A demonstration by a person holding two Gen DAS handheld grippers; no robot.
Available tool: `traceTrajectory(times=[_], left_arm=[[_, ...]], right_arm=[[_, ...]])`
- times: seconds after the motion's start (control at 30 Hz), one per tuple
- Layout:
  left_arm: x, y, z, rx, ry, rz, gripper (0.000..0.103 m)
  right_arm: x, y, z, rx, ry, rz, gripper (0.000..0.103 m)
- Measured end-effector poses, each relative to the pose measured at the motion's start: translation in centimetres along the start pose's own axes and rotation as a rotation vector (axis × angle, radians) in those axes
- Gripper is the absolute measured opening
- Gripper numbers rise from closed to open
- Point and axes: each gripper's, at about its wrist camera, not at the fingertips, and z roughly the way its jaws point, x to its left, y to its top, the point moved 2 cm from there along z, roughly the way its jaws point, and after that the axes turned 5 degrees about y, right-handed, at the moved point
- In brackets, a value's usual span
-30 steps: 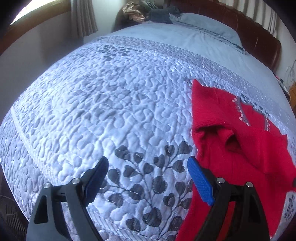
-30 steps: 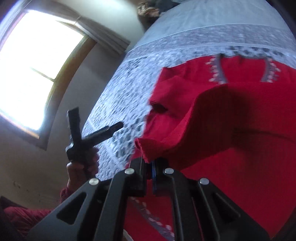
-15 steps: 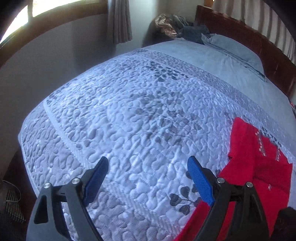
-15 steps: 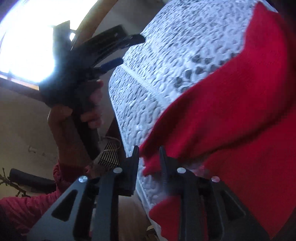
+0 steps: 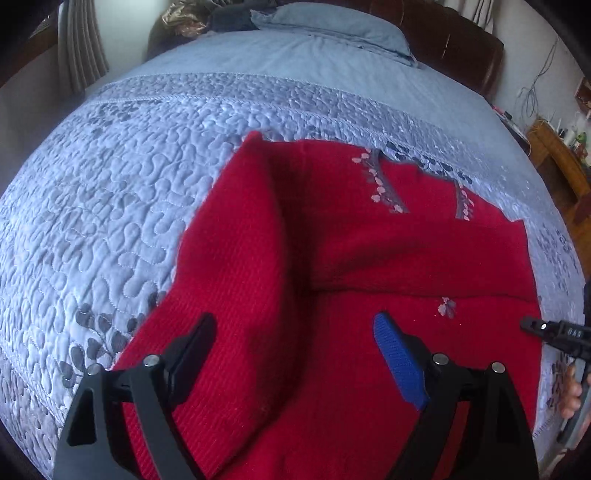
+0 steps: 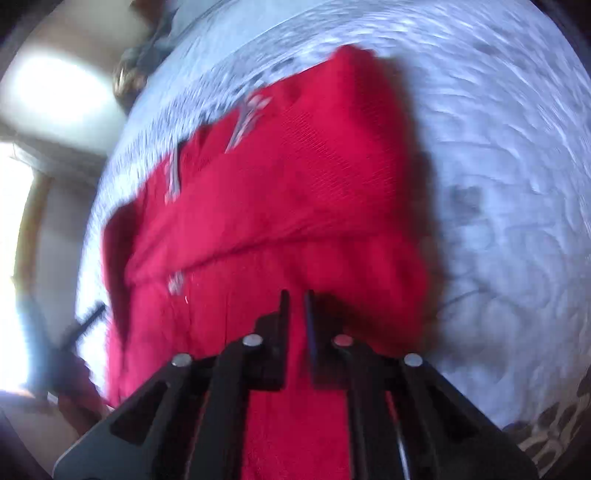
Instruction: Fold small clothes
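Note:
A small red knitted sweater (image 5: 332, 266) with pink flower trim at the neck lies partly folded on the quilted bed. My left gripper (image 5: 295, 343) is open and empty, hovering over the sweater's lower part. In the right wrist view the sweater (image 6: 295, 184) is blurred. My right gripper (image 6: 296, 306) has its jaws nearly together with a narrow gap, over the red fabric; whether it pinches cloth is unclear. The right gripper's tip also shows at the right edge of the left wrist view (image 5: 554, 332).
The sweater rests on a pale blue quilted bedspread (image 5: 110, 206) with grey leaf prints. A blue pillow (image 5: 332, 26) and dark wooden headboard (image 5: 454, 44) lie at the far end. A wooden side table (image 5: 561, 155) stands at the right. The bed's left edge drops away near the wall.
My left gripper swung away left, then came back over the sweater. My right gripper carried a red flap across, and the sweater now lies folded over on one side.

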Motion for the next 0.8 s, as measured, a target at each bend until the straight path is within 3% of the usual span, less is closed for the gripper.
traceTrajectory(times=[0.03, 0.13, 0.17, 0.3, 0.33, 0.4, 0.5, 0.57, 0.67, 0.8], left_arm=[[0.1, -0.2, 0.0, -0.003, 0.01, 0.007, 0.087], [0.3, -0.4, 0.1, -0.007, 0.041, 0.023, 0.087], [0.5, -0.5, 0.2, -0.007, 0.049, 0.019, 0.087], [1.3, -0.4, 0.9, 0.013, 0.058, -0.024, 0.087], [1.4, -0.4, 0.8, 0.013, 0.057, -0.032, 0.087], [1.7, -0.5, 0.8, 0.01, 0.059, -0.049, 0.087], [2.1, -0.7, 0.7, 0.015, 0.053, -0.062, 0.087], [2.4, -0.8, 0.6, 0.017, 0.055, -0.065, 0.087], [2.8, -1.0, 0.6, 0.018, 0.059, -0.071, 0.087], [3.0, -1.2, 0.9, 0.033, 0.044, -0.101, 0.087]], right_arm=[[-1.0, 0.6, -0.8, -0.021, 0.025, 0.033, 0.012], [-1.4, 2.3, -2.9, -0.088, -0.031, -0.008, 0.015], [-1.0, 3.0, -3.3, -0.098, -0.049, -0.028, 0.021], [0.7, 6.2, -2.8, -0.099, -0.133, -0.125, 0.027], [1.3, 7.1, -2.5, -0.093, -0.136, -0.147, 0.031], [2.5, 8.3, -1.2, -0.078, -0.163, -0.199, 0.051], [4.0, 9.7, 1.6, -0.06, -0.313, -0.237, 0.052], [3.5, 10.2, 3.1, -0.021, -0.382, -0.243, 0.043], [1.9, 10.3, 4.8, 0.021, -0.435, -0.229, 0.011], [0.5, 10.7, 3.6, 0.013, -0.348, -0.193, 0.001]])
